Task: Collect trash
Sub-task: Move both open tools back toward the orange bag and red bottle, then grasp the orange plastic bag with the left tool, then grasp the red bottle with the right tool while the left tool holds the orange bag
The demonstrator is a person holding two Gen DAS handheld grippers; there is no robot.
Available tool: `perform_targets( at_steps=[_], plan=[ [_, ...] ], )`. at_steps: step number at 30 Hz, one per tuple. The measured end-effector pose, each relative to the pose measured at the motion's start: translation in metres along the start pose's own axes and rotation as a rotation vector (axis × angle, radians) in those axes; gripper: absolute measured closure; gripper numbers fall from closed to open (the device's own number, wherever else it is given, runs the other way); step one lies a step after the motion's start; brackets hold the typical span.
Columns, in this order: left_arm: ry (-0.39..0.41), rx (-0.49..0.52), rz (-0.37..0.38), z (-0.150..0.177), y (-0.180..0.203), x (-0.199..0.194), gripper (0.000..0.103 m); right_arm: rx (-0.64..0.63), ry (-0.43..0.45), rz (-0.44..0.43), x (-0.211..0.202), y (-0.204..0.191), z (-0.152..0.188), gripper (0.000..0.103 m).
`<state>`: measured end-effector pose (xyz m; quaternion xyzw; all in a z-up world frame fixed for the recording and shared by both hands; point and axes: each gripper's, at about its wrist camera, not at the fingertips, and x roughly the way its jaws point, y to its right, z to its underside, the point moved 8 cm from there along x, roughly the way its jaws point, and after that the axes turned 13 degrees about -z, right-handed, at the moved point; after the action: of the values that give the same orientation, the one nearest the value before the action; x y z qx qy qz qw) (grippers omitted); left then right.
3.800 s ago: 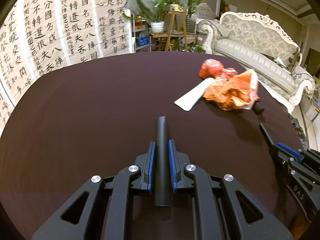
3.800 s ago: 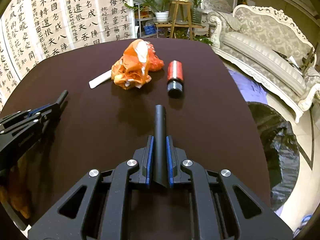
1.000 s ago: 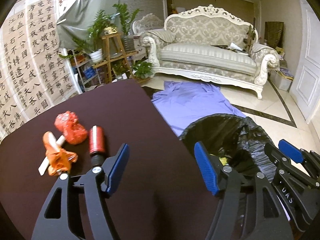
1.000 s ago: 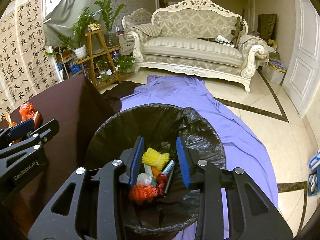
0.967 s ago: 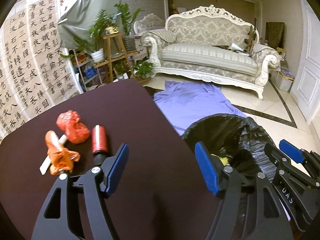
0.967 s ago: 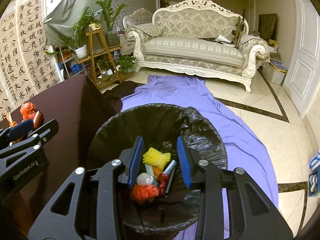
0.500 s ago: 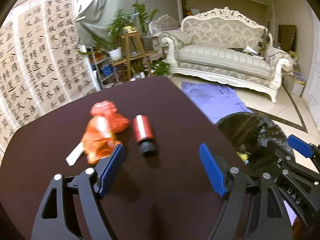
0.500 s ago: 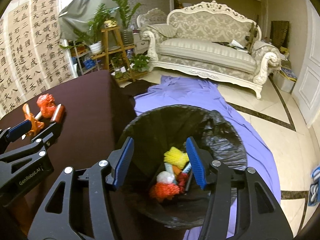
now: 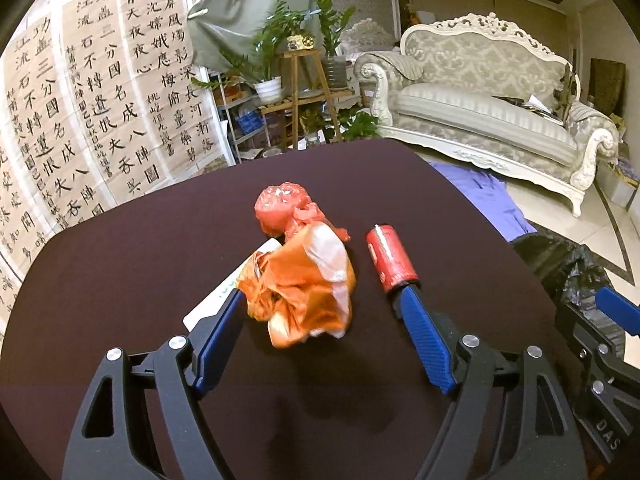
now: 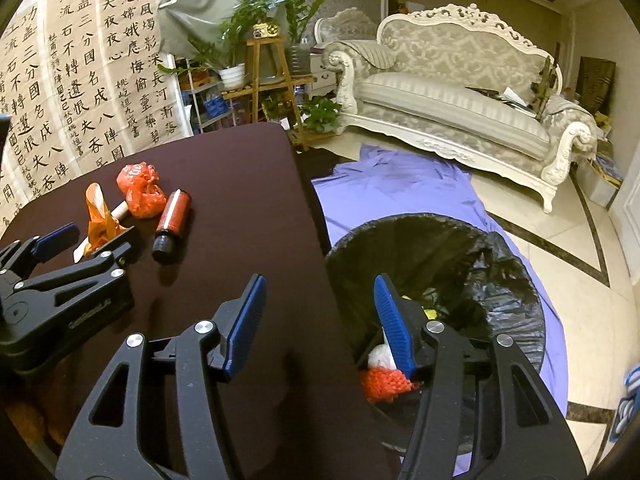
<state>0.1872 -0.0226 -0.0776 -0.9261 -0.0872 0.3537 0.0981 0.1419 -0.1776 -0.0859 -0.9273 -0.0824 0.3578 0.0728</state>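
I had the left gripper (image 9: 320, 320) spread wide and low over the desk (image 9: 120, 248), its jaws either side of the orange bag (image 9: 304, 288), holding nothing. The bag was my landmark. Just behind it sat the red bag (image 9: 282, 210), the two touching or nearly so. Sticking out from under the orange bag's left side lay a white card (image 9: 218, 300). To its right, apart from it, lay the red bottle (image 9: 392, 258), its dark cap end right against my right blue pad (image 9: 424, 340).

The right gripper (image 10: 320, 320) was also spread and empty, hanging over the desk edge with one jaw above the bin (image 10: 440, 248), which stood on the floor well to the right of the orange bag.

My worries were these. The right pad sat so close to the bottle that closing could nudge it, and being round it would likely roll toward the desk edge. The orange bag was crumpled film, so I judged the jaws might squash it and catch only a loose fold, which could slip out on the way to the bin. The left pad could also snag the card and drag it along, or pinch the card instead of the bag. The red bag, if tangled with the orange one, might get pulled and dropped.
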Motion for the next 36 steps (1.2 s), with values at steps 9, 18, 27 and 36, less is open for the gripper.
perform_targets(
  at_steps=[9, 18, 27, 36],
  plan=[
    [-0.015, -0.023, 0.052, -0.002, -0.010, 0.010, 0.054, -0.021, -0.028, -0.025, 0.017, -0.017, -0.006, 0.048],
    [0.007, -0.038, 0.085, 0.003, -0.020, -0.001, 0.071, -0.060, -0.043, -0.059, 0.030, -0.042, -0.012, 0.048],
    [0.018, -0.073, 0.064, 0.013, -0.061, -0.016, 0.071, -0.097, -0.067, -0.110, 0.048, -0.073, -0.018, 0.048],
    [0.004, -0.119, -0.006, 0.023, -0.109, -0.010, 0.071, -0.123, -0.094, -0.142, 0.072, -0.103, -0.030, 0.048]
  ],
)
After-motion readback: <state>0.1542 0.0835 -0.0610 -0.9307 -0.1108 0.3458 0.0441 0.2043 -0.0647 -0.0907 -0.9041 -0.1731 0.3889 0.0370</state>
